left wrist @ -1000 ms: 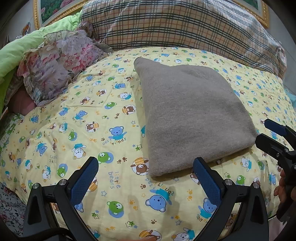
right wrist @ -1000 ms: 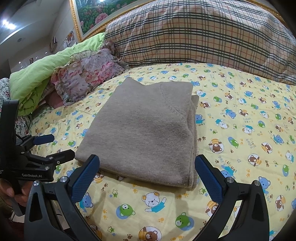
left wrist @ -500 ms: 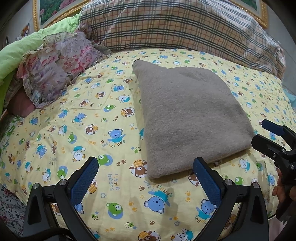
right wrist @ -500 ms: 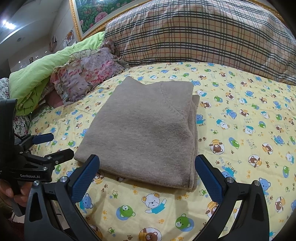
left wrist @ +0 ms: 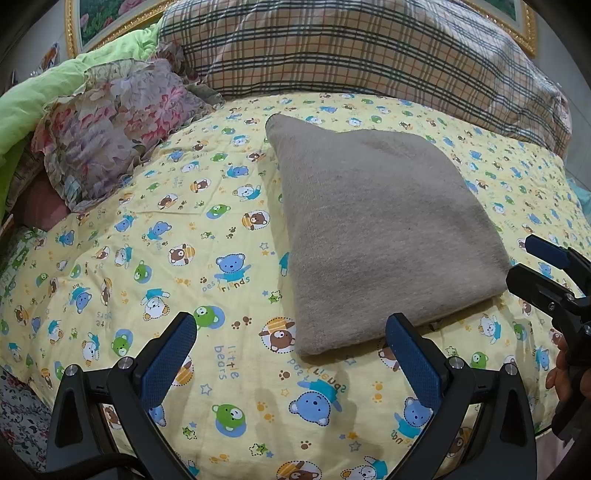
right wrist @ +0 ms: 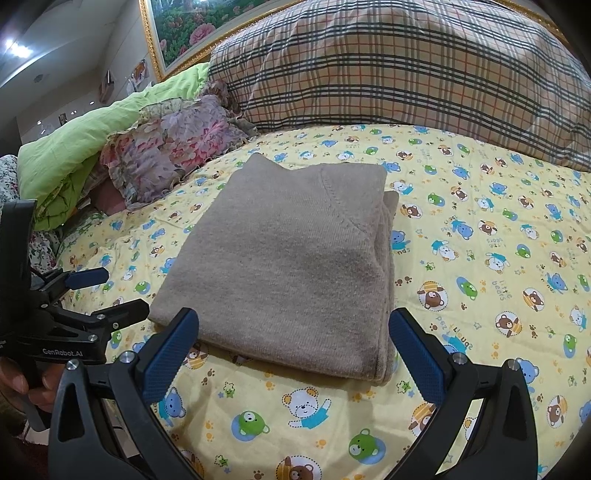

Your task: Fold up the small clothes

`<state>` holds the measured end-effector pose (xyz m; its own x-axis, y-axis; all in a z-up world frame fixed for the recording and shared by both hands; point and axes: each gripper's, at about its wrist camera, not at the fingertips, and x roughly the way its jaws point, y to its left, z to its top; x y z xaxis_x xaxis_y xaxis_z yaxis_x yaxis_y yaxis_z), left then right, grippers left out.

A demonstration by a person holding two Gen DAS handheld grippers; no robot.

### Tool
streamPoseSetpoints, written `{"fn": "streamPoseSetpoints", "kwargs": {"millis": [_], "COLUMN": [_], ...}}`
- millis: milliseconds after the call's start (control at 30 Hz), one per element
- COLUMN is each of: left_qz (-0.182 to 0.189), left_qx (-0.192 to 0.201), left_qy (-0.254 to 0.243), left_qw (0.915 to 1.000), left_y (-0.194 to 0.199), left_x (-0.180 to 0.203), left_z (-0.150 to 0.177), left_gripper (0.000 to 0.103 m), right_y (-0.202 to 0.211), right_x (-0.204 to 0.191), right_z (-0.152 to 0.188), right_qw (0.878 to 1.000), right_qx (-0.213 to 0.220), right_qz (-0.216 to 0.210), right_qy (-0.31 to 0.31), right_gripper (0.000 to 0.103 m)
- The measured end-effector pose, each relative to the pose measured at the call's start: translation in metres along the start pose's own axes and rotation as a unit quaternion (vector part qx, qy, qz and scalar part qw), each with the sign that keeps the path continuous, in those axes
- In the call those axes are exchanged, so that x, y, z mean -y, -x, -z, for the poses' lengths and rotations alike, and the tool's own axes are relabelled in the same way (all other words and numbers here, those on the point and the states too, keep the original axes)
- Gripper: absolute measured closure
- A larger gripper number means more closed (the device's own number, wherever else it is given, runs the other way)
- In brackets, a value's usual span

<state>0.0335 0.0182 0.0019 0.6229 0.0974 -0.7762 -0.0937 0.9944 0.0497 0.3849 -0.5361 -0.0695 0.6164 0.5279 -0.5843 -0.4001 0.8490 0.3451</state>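
A grey-brown knitted garment (left wrist: 380, 236) lies folded into a neat rectangle on the yellow bear-print bed cover (left wrist: 166, 258); the right wrist view shows the same garment (right wrist: 291, 258) with stacked layers along its right edge. My left gripper (left wrist: 291, 354) is open just short of the garment's near left corner, nothing between its blue pads. My right gripper (right wrist: 293, 347) is open too, hovering before the garment's near edge. Each gripper also appears in the other view: the right one (left wrist: 532, 266) at the garment's right corner, the left one (right wrist: 110, 291) at its left corner.
A large plaid pillow (right wrist: 406, 70) lines the back of the bed. A floral ruffled cushion (left wrist: 110, 125) and a green quilt (right wrist: 81, 144) are piled at the left. A gold-framed picture (right wrist: 192, 33) hangs behind. A hand (right wrist: 22, 384) holds the left gripper's handle.
Both grippers have drawn back slightly from the folded garment and stay open. The garment has not moved.
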Motion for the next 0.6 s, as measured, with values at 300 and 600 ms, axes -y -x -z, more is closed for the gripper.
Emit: {"fn": "streamPoseSetpoints", "kwargs": {"millis": [300,600], "left_qz": [0.000,0.000], "left_qx": [-0.001,0.001], "left_qy": [0.001,0.003], "left_qw": [1.0000,1.0000], "left_y": [-0.0006,-0.0009], "left_x": [-0.0005,-0.0023], "left_z": [0.0002,-0.0014], "left_gripper": [0.001,0.001], "right_y": [-0.0033,-0.0042], "right_x": [0.0019,0.0014], "right_z": [-0.0021,-0.0032], "right_qw": [1.000,1.000], "right_qx": [-0.003,-0.004], "right_qz": [-0.003,-0.004], "right_qy": [0.005,0.006], "right_gripper": [0.001,0.001]}}
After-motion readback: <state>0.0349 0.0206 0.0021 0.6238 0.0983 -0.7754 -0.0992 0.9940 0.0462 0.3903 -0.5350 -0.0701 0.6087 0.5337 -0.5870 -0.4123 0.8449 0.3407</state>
